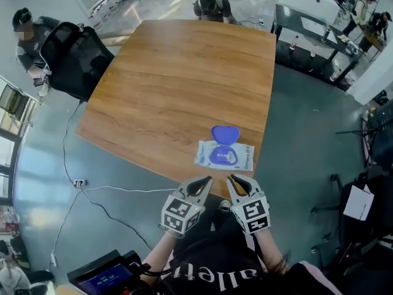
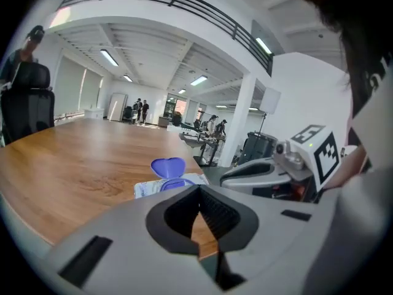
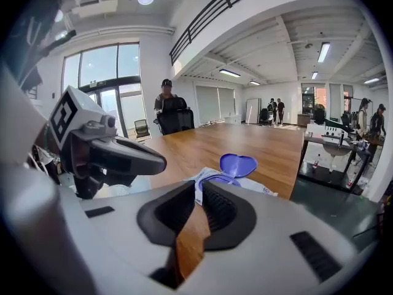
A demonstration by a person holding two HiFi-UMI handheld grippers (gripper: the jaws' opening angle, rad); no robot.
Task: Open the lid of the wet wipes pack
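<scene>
1. Black shirt (image 1: 215, 275) fills the bottom of the head view (the wearer's own); both forearms reach forward from it
2. Left gripper (image 1: 202, 182) is off the table's near edge; its jaws are pressed together with nothing between them; its own view shows the pads meeting at the tip (image 2: 198, 190)
3. Right gripper (image 1: 236, 180) is just beside it, tips angled toward the left one; its jaws are drawn together at the tips (image 3: 199, 188), gripping nothing
4. Pack (image 1: 225, 155) lies flat on the table (image 1: 178, 78) near the right end of its near edge, just beyond both grippers and touched by neither
5. Lid (image 1: 225, 134), purple and heart-shaped, is open; it is tilted up and back from the far side of the pack; the purple rim of the opening shows below it
6. Black chair (image 1: 73, 57) stands at the table's far left corner; a white cable (image 1: 123, 189) trails across the grey floor
</scene>
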